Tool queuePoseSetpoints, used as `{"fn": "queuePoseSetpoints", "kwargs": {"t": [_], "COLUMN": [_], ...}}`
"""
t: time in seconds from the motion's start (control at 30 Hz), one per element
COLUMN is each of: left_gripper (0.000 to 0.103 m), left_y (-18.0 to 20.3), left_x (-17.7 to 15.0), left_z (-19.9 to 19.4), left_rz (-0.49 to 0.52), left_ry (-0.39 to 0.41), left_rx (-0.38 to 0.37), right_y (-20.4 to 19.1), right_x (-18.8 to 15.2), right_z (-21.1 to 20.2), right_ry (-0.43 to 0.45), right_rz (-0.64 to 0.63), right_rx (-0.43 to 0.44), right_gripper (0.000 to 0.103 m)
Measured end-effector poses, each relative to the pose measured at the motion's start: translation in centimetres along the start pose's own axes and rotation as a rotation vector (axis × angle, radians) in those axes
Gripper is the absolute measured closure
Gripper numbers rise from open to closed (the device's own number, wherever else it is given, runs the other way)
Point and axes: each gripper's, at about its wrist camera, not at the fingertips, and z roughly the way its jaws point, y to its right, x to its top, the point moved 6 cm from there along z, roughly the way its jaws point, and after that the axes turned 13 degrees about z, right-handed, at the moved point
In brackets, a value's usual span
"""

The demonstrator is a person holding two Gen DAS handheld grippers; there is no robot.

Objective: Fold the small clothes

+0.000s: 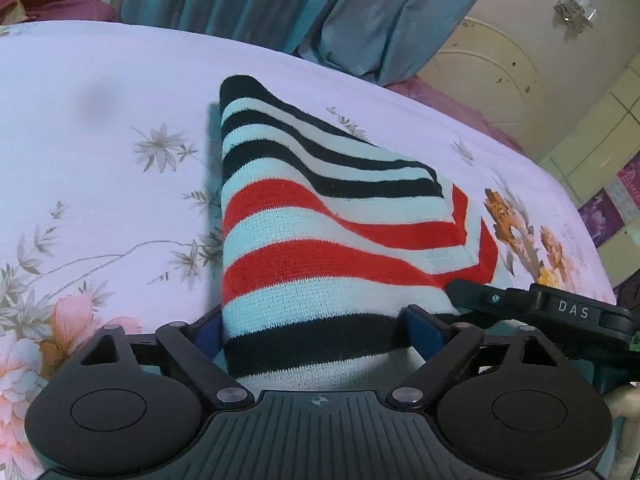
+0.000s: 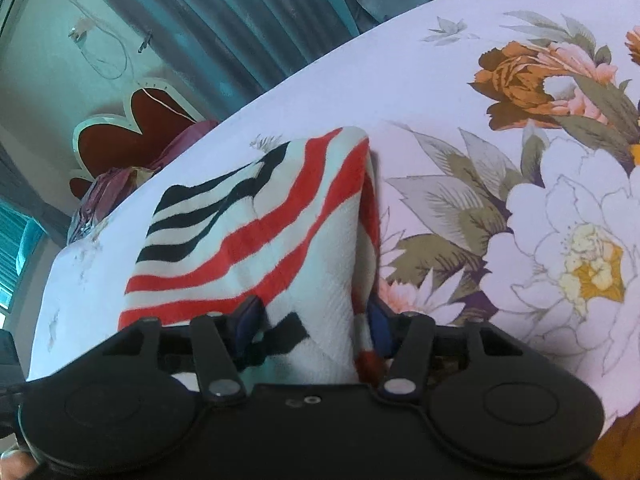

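While the striped knit garment (image 1: 320, 216) hangs in a raised fold over the floral bedsheet (image 1: 100, 128), your left gripper (image 1: 316, 332) sits at six o'clock in the left wrist view, its blue pads (image 1: 420, 332) standing wide on either side of the cloth's near edge. The black and pale bands fill the gap between the jaws; whether the pads press the knit or only flank it, you cannot tell from here. The garment runs from the jaws up to a rounded black-and-white tip at about eleven o'clock, with red stripes across the middle and a folded corner reaching toward three o'clock. Just beside that corner, at four o'clock, the black arm of your right gripper (image 1: 540, 308) comes into frame. Teal curtains (image 1: 280, 0) hang at twelve o'clock beyond the bed.

In the right wrist view, your right gripper (image 2: 308, 332) occupies six o'clock, jaws partly apart, with bunched white and red knit (image 2: 260, 220) between the blue pads (image 2: 378, 324); a firm grip cannot be confirmed. The garment spreads from the jaws toward ten and twelve o'clock, its far corner lifted. Large printed blooms cover the sheet (image 2: 500, 152) from one to four o'clock. A red heart-shaped headboard (image 2: 132, 128) stands at ten o'clock.
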Motion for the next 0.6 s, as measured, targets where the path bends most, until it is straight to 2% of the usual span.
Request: {"fn": "queuePoseSetpoints", "kwargs": {"t": [0.07,0.17,0.27,0.47,0.6], "left_gripper": [0.023,0.035,0.042,0.044,0.044], "left_y": [0.1,0.1,0.7,0.9,-0.8], "left_x": [0.0,0.1,0.3,1.2,1.6], "left_z": [-0.2,-0.8,-1.6,-4.6,-7.8], "left_rz": [0.007,0.008,0.051,0.061,0.066], "left_ry": [0.010,0.029,0.049,0.096,0.125], "left_rx": [0.001,0.001,0.023,0.044,0.072], "right_y": [0.1,0.0,-0.7,-3.5,-6.3], "right_x": [0.0,0.0,-0.1,-0.4,-1.1], "right_z": [-0.1,-0.5,-1.2,-3.6,-4.3], "right_ry": [-0.014,-0.019,0.013,0.054,0.050], "right_rz": [0.007,0.015,-0.007,-0.041,-0.061], "right_rx": [0.015,0.030,0.028,0.080,0.117], "right_gripper": [0.062,0.068,0.070,0.071,0.071]}}
